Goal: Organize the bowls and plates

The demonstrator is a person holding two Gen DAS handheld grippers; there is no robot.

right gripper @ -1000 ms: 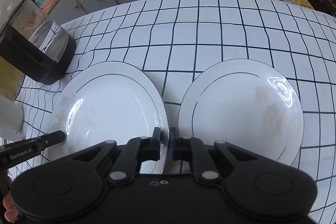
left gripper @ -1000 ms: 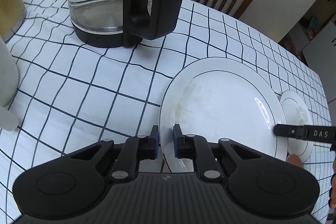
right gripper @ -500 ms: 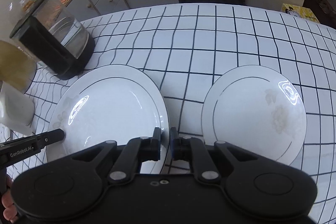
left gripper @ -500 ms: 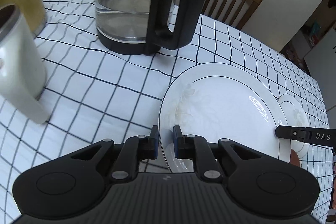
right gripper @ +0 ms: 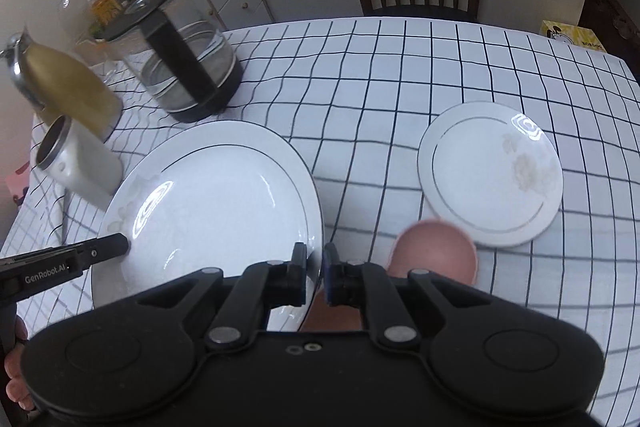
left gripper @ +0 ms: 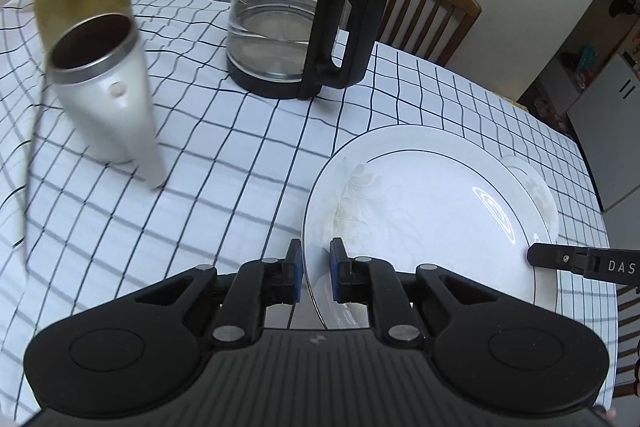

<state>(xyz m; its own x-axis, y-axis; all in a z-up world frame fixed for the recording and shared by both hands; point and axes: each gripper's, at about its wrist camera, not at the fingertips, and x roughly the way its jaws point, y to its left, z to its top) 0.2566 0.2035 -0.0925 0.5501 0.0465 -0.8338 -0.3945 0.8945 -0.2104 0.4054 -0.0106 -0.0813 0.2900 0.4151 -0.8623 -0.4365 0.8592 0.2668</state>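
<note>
Overhead, both claws tilted down, clamped on opposite plate (left gripper: 420,211) rims.

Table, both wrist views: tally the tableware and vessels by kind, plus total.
White plates: 2, the large plate clamped at opposite rims by the left gripper and right gripper, and the small plate on the cloth.
Pink bowl: 1
Glass kettle: 1
White mug: 1
Gold flask: 1
Total: 6
</note>
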